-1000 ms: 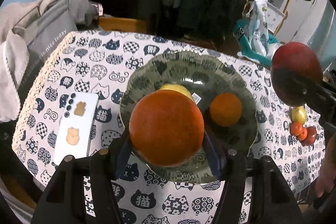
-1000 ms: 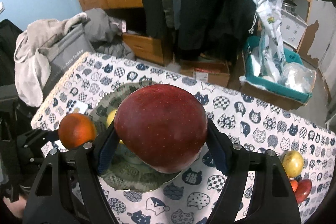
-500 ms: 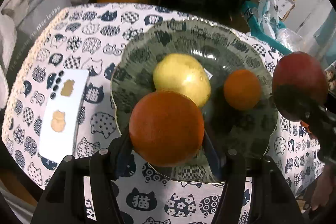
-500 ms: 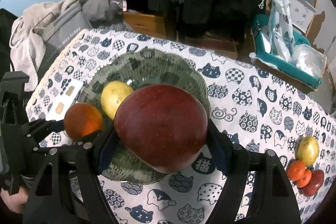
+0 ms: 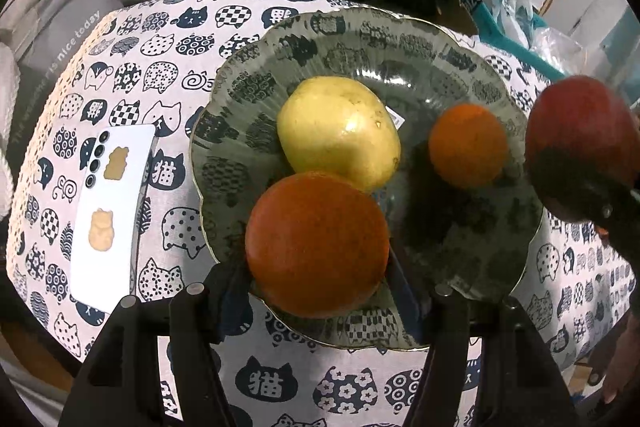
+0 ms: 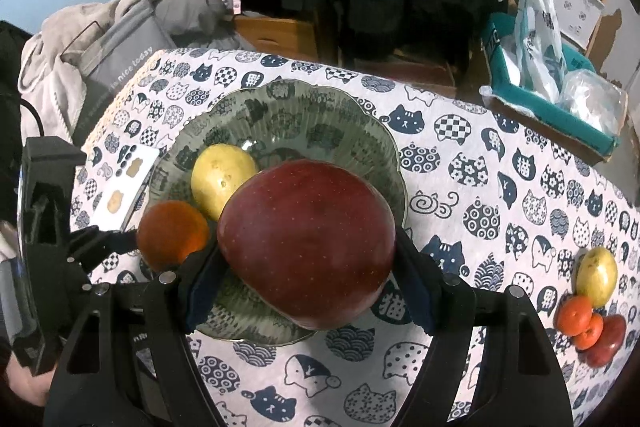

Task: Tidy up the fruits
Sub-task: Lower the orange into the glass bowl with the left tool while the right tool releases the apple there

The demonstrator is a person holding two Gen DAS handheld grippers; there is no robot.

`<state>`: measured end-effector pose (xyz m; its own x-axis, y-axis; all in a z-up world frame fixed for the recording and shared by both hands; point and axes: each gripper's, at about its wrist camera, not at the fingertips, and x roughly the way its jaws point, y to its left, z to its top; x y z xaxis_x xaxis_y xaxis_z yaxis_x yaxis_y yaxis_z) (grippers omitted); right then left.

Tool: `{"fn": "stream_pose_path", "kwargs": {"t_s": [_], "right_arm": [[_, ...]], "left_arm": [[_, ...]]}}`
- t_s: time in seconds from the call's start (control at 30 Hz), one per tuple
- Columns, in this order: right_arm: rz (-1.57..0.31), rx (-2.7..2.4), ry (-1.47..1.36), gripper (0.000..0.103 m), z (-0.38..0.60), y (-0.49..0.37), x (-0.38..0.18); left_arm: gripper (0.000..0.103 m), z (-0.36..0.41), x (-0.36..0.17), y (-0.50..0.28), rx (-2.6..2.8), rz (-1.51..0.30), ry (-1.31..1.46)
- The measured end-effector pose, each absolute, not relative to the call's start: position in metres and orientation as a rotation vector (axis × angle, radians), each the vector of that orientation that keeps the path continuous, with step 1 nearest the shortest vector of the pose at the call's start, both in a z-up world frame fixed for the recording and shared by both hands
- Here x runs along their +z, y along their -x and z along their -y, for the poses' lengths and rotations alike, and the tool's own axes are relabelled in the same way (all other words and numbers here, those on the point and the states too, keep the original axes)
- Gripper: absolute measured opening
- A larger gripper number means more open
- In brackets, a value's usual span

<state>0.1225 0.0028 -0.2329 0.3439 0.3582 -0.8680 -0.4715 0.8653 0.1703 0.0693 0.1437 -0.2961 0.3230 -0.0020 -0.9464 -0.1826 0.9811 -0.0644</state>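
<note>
The orange (image 5: pixel 317 245) and the red apple (image 6: pixel 308 243) are round, firm, smooth-skinned and probably slippery, so each is best gripped across its widest girth. That is how the left tool (image 5: pixel 320 291) clamps the orange and the right tool (image 6: pixel 310 291) the apple. Both hang over the green plate's (image 5: pixel 400 39) near rim, seemingly just clear of the yellow fruit (image 5: pixel 338 131) lying in it.
</note>
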Motion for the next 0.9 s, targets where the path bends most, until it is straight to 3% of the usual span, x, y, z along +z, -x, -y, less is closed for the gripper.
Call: {"fn": "stream_pose_path", "kwargs": {"t_s": [0.07,0.1,0.2,0.9], "right_arm": [[-1.104,0.542,0.11,0.077,-0.002,-0.123,-0.234],[-1.107,0.542,0.109,0.077,-0.002,-0.124,-0.235],[-1.117,0.539,0.105,0.077,-0.002,-0.124,-0.238],[-1.251,0.54,0.194,0.078,-0.026,-0.114,-0.274]], "left_arm": [[0.068,-0.144,-0.295,-0.068,0.113,-1.235,0.177],[0.078,-0.145,-0.292,-0.067,0.108,-1.223,0.193],[0.087,-0.151,-0.281,-0.063,0.11,-1.184,0.215],[0.087,-0.177,-0.261,-0.031,0.196,-1.181,0.203]]}}
